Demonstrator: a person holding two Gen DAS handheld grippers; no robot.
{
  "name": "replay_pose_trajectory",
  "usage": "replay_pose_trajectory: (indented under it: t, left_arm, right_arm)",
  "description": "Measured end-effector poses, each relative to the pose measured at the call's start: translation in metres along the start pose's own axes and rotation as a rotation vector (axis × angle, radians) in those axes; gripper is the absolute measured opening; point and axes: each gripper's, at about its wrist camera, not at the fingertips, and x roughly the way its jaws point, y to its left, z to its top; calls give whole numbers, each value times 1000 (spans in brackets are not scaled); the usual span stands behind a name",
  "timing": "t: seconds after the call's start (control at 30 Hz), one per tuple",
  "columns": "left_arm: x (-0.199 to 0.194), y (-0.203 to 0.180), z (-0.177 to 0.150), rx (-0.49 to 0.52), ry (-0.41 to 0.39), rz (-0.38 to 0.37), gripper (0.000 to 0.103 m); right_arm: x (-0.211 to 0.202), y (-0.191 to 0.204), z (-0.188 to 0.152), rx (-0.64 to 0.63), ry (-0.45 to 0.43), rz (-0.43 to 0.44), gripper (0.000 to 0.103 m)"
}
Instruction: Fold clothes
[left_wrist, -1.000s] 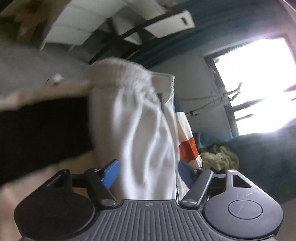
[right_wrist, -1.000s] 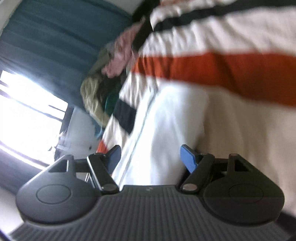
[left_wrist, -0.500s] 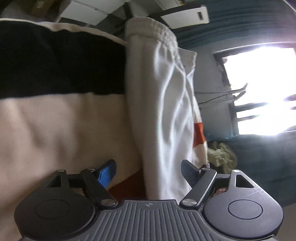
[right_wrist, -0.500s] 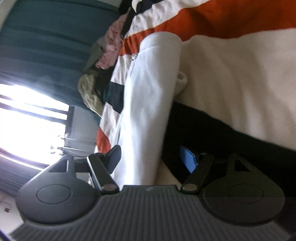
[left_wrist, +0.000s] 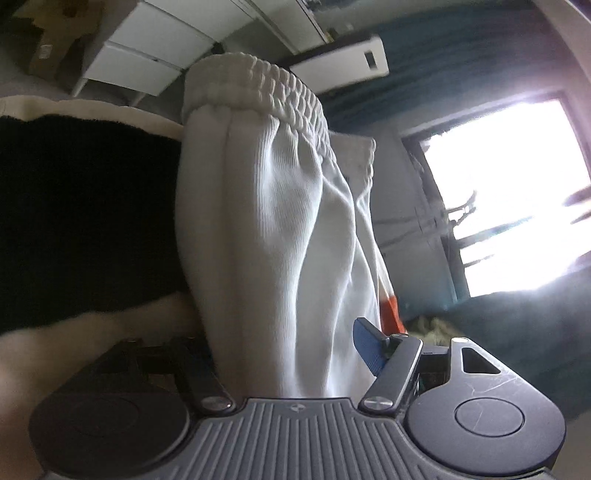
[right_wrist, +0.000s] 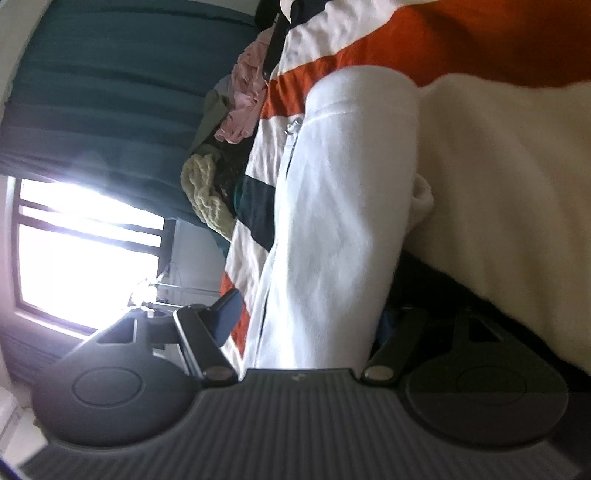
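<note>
A white ribbed garment (left_wrist: 277, 221) with an elastic waistband (left_wrist: 266, 85) lies folded lengthwise on a striped blanket (left_wrist: 74, 203). My left gripper (left_wrist: 284, 354) is open, and the garment's near end runs between its fingers; the left finger is in shadow. In the right wrist view the same white garment (right_wrist: 340, 184) shows a small metal zipper pull (right_wrist: 293, 125). My right gripper (right_wrist: 310, 325) is open too, with the cloth filling the gap between its fingers. The right finger sits in shadow against the blanket (right_wrist: 498, 166).
The blanket has cream, black and orange stripes. A heap of clothes lies beyond the garment, with a pink piece (right_wrist: 240, 103) and a pale green knit (right_wrist: 207, 195). A bright window (left_wrist: 509, 192), teal curtains and white cabinets (left_wrist: 147, 55) surround the bed.
Both grippers have come down close to the blanket and slid further along the white garment, which now fills the gap between each pair of fingers. The jaws stay as wide as before.
</note>
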Motion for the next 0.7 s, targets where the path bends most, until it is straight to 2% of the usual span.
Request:
replay_pose_trajectory:
  t: [0.03, 0.1, 0.13, 0.17, 0.2, 0.37, 0.43, 0.5, 0.6, 0.7]
  left_arm:
    - [3, -2, -1, 8, -11, 3, 68]
    - [7, -8, -2, 31, -29, 8, 59]
    - [8, -8, -2, 21, -35, 22, 53]
    - [9, -6, -2, 8, -39, 38, 42]
    - [11, -5, -2, -6, -44, 55, 40]
    - [14, 3, 7, -50, -19, 3, 16]
    - [12, 2, 9, -57, -25, -22, 13]
    - [7, 2, 9, -74, -42, -44, 11]
    - [-1, 4, 6, -69, -59, -37, 10]
    - [-5, 4, 6, -41, -62, -22, 10]
  right_arm:
    - [3, 0, 2, 0, -2, 4, 73]
    - [10, 0, 6, 1, -5, 13, 73]
    - [13, 0, 8, 1, -7, 18, 73]
    - [17, 0, 11, 2, -9, 22, 73]
    - [20, 0, 13, 2, -11, 26, 72]
    - [28, 1, 28, -8, -63, 5, 70]
    - [32, 1, 34, -11, -84, -4, 58]
    - [35, 2, 40, -15, -104, -13, 33]
    - [35, 4, 45, -30, -129, -22, 22]
    - [23, 10, 43, -61, -141, -24, 19]
